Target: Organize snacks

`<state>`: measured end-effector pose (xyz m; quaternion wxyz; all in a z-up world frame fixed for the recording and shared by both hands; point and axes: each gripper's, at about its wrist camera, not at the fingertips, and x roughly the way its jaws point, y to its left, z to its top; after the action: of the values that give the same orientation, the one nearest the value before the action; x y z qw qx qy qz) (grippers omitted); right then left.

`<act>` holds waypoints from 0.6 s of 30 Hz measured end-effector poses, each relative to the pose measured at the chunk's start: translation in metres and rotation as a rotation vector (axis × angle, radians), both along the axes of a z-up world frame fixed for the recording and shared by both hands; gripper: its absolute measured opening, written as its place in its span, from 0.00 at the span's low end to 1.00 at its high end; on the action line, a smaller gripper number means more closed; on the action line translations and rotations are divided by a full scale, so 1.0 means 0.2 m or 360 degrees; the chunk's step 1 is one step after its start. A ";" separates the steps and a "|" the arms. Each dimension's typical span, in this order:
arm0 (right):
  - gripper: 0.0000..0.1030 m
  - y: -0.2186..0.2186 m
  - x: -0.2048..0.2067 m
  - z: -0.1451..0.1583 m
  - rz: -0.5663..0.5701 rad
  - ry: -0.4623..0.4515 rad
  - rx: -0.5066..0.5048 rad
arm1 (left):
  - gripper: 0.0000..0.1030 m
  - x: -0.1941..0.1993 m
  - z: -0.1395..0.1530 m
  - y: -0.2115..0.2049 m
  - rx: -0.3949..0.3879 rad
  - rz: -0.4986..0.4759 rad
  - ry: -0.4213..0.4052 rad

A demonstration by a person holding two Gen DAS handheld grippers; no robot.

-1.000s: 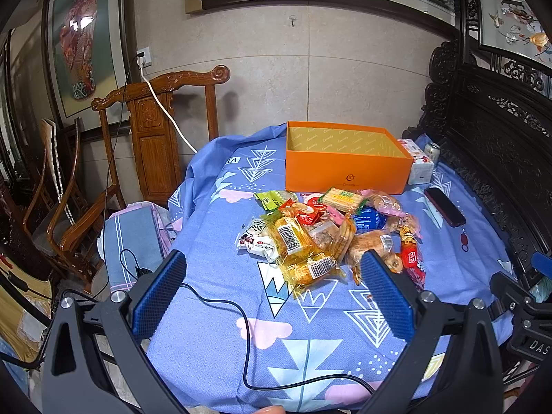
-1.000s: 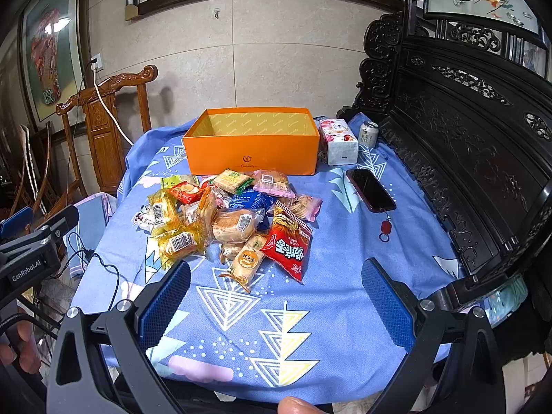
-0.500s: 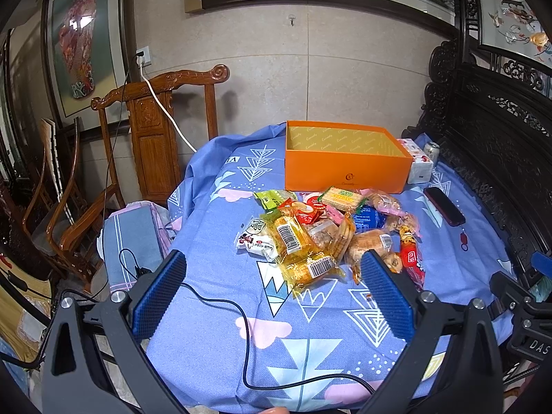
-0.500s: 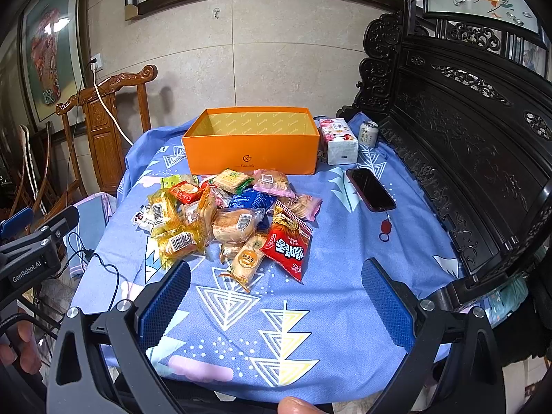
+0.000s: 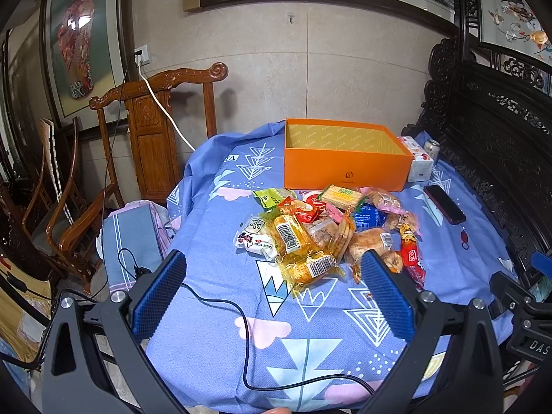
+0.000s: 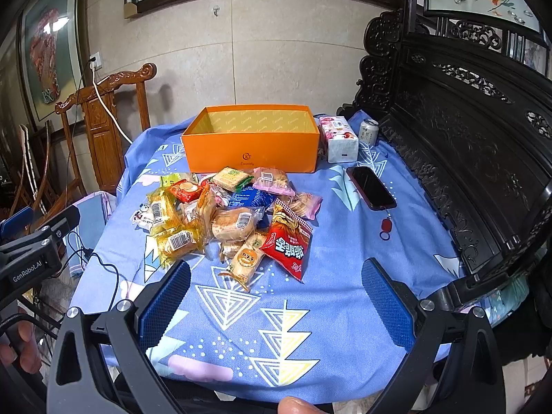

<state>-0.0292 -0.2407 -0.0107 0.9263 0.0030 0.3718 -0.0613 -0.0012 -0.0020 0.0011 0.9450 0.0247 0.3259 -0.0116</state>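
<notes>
The left gripper (image 5: 272,286) and right gripper (image 6: 276,293) are held with fingers spread wide and nothing gripped, poised over the worktop's (image 6: 345,310) near edge, presumably ready for a first pick. The snacks (image 6: 224,214) are heaped mid-worktop; the orange box (image 6: 252,145) is set open behind them, towards the far edge, evidently to receive them.

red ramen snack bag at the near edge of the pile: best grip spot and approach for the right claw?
Take the red snack bag by its near, pointed bottom corner, coming in low from the front. That corner lies flat on the blue cloth, clear of the pile, while its top edge leans on other packets. The right claw is open.
</notes>
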 end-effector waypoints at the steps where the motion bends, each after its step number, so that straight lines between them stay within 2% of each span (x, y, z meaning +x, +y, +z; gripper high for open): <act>1: 0.97 0.00 0.00 0.00 -0.0001 0.0003 0.0001 | 0.96 -0.01 -0.01 -0.01 0.0001 0.0001 0.0004; 8: 0.97 0.02 0.06 -0.01 0.0022 0.0012 -0.0012 | 0.96 0.07 -0.08 0.00 -0.0002 -0.0021 0.0027; 12: 0.97 0.00 0.10 -0.05 0.0025 -0.0051 -0.0126 | 0.96 0.14 -0.16 0.01 0.0028 -0.0051 0.0024; 16: 0.97 -0.03 0.18 -0.20 0.0048 -0.0071 -0.0285 | 0.96 0.25 -0.33 0.04 0.0028 -0.0074 0.0115; 18: 0.97 -0.08 0.24 -0.29 0.0056 -0.0031 -0.0263 | 0.96 0.29 -0.41 0.06 0.0009 -0.0080 0.0153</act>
<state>0.0188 -0.2559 -0.0689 0.9279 -0.0793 0.3564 -0.0754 0.0571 0.0098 -0.0813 0.9276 0.0350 0.3702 -0.0356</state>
